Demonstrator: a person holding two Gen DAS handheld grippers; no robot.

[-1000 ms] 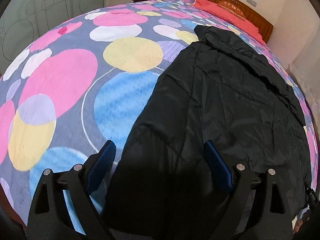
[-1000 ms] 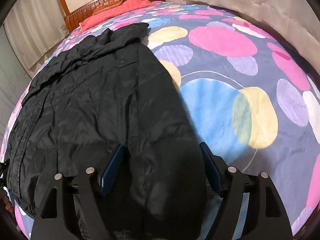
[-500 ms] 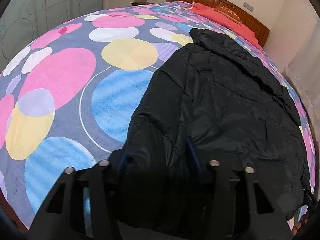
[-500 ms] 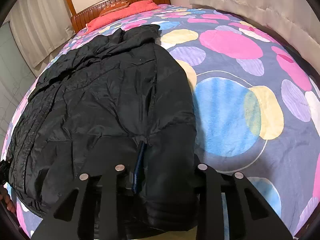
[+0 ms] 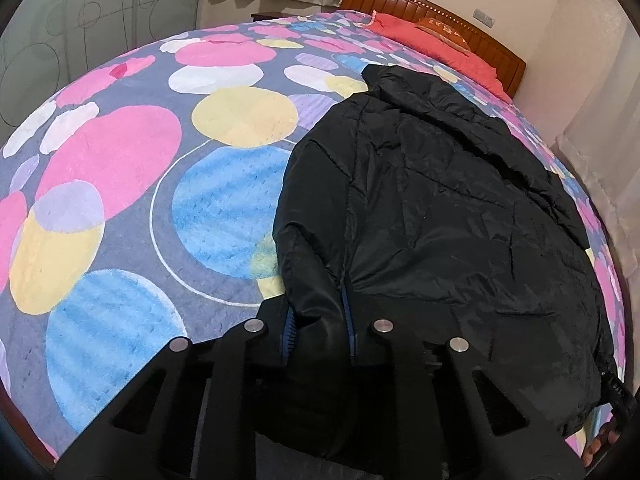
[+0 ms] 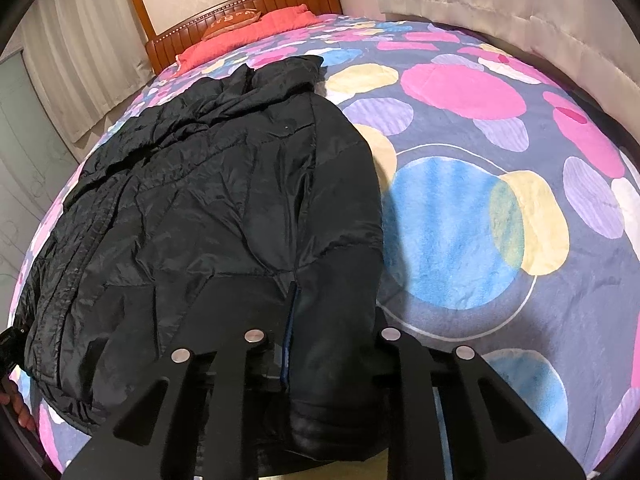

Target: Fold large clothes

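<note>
The bed (image 5: 120,184), under a spotted cover, leaves wide bare room on one side of the black jacket (image 5: 440,208): to its left in the left wrist view, to its right in the right wrist view. The other side is tight, since the jacket's far flank lies close to the bed edge near the curtain (image 6: 80,64), and its collar points toward the headboard (image 6: 240,12) and red pillow (image 6: 248,32). The jacket lies spread flat, hem end nearest the person. The left gripper (image 5: 318,320) has just been closing and now pinches a bunched ridge of fabric at the near corner; the right gripper (image 6: 332,344) has likewise just closed on a thick roll at the hem. Both bites look shallow on slick, puffy cloth, so the likeliest fault is a corner slipping free once weight comes on during the lift. A grip on only the top layer would leave the underside behind and skew the fold. Uneven lifting could drag the jacket toward the tight edge and spill it off. Folding toward the collar or the bare side seems safest.
</note>
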